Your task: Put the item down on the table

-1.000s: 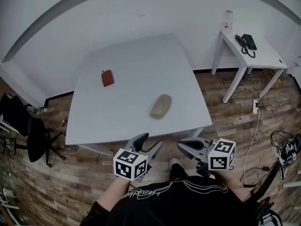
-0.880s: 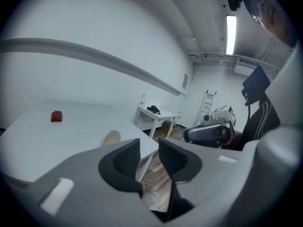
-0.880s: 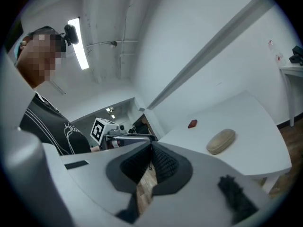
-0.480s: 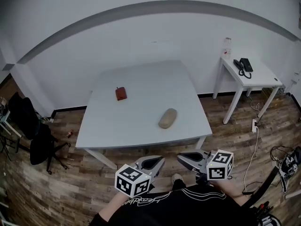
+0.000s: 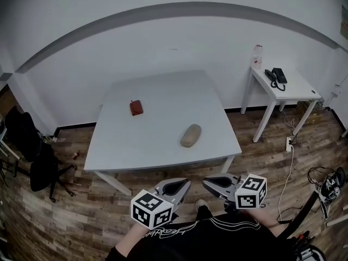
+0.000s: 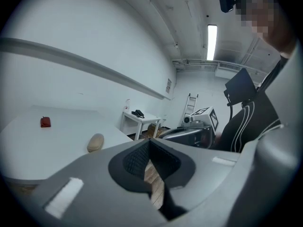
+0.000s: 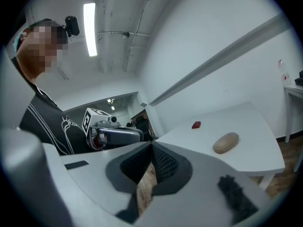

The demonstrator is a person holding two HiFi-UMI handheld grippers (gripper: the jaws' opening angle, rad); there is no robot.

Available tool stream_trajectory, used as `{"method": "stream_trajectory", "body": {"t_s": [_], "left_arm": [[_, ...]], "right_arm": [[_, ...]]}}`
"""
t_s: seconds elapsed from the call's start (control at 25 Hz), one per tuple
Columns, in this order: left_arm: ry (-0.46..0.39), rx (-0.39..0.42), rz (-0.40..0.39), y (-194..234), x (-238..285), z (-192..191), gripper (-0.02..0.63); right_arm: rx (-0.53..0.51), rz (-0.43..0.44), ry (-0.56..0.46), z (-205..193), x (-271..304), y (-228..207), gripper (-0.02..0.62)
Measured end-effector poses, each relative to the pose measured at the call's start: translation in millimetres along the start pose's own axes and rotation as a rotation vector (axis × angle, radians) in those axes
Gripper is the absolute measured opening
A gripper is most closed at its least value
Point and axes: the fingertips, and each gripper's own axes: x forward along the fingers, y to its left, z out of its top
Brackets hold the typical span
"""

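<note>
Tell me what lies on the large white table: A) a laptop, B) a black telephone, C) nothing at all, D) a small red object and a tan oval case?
D: the small red object and the tan oval case lie apart on the large white table; the black telephone sits on the small side table.

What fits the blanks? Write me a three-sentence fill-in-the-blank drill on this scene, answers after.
1. On the large table, apart from the tan oblong item, lies a small item coloured ____.
2. The black telephone rests on the side table, which in the head view stands to the large table's ____.
3. The left gripper and right gripper both hold nothing, their jaws ____.
Missing words: red; right; shut.
</note>
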Motion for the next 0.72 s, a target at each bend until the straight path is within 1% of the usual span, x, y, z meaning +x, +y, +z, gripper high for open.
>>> {"method": "stream_trajectory", "body": {"t_s": [0.16, 0.48, 0.72], "left_arm": [[0.003, 0.011, -0.012, -3, 2, -3, 0.005], [-0.001, -0.006, -0.035, -14, 5, -9, 0.005], [-0.009, -0.008, -0.021, -16, 1, -10, 0.005]], "right_arm": [[0.012, -0.012, 0.000, -5, -2, 0, 0.009], [0.021, -0.020, -0.002, -15, -11, 4, 0.009], [0.020, -0.013, 0.003, -18, -11, 10, 0.009]]}}
